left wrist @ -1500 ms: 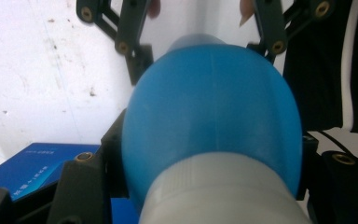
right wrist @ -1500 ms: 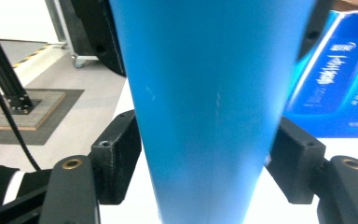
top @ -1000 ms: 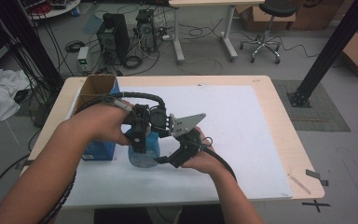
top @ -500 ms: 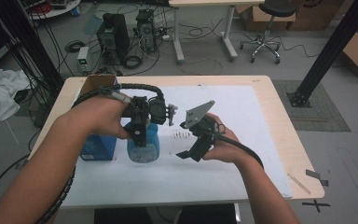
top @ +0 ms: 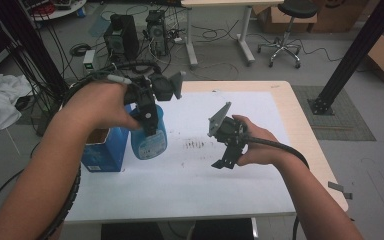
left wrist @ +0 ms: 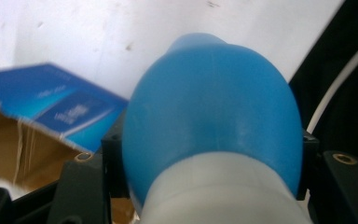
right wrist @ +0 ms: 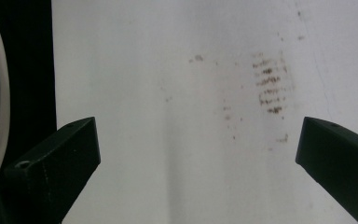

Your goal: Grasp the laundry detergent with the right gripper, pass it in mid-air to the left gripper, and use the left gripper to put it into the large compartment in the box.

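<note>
Bottle [top: 149, 140], blue, hangs by its neck in the closed left tool [top: 147, 116], at three o'clock of the open box [top: 100, 150], probably just lifted out. At three o'clock again, the right tool [top: 225, 164] stands wide open and empty above the stained worktop [top: 195, 185].

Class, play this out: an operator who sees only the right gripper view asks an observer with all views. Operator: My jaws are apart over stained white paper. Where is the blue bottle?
Observer: The left gripper holds the blue bottle by its top, jaws clamped on it.
Operator: Is anything beside it?
Observer: Yes, an open blue box stands at the bottle's left in the high view.
Operator: And how far is my gripper from it?
Observer: The right gripper hangs apart from the bottle, across the brown stains on the paper; its jaws have just been opening, with nothing between them.
</note>
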Action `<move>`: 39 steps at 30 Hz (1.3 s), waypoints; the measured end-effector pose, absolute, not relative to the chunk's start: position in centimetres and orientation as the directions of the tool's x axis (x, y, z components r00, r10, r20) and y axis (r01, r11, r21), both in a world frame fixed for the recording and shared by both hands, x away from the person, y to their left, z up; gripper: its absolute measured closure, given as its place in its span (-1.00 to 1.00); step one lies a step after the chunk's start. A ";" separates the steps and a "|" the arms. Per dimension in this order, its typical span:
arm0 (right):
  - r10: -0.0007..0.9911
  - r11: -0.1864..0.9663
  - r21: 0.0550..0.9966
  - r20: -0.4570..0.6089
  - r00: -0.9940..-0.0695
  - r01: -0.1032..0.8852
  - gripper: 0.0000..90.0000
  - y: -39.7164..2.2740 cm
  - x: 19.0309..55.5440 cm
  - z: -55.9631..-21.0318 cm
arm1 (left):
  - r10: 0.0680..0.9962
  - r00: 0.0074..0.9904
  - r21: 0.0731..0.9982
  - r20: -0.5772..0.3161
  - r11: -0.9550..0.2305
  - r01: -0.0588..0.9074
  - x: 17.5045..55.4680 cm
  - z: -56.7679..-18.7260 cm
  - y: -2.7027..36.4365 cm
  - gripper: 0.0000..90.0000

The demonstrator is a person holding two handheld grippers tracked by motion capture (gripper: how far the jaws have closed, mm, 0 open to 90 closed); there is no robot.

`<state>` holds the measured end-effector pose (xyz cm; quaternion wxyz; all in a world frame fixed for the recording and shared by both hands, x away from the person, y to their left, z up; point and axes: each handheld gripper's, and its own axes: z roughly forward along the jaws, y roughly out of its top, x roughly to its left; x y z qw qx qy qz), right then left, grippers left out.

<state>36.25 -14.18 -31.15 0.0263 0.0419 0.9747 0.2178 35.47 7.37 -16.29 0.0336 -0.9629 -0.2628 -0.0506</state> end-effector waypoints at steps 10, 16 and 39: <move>0.075 0.939 0.340 -0.040 -0.996 0.057 -1.00 -14.9 36.3 -30.3 | 0.726 0.683 0.000 0.079 -0.686 0.728 36.7 -12.4 10.1 -0.15; 0.058 0.953 0.300 -0.041 -0.997 0.043 -1.00 -15.0 36.3 -30.4 | 0.820 0.566 0.014 0.083 -0.569 0.822 37.0 -10.2 11.9 -0.15; 0.044 0.958 0.285 -0.053 -0.998 0.027 -1.00 -15.4 36.3 -29.6 | 0.972 0.234 0.019 0.036 -0.234 0.972 39.5 -7.1 19.3 -0.15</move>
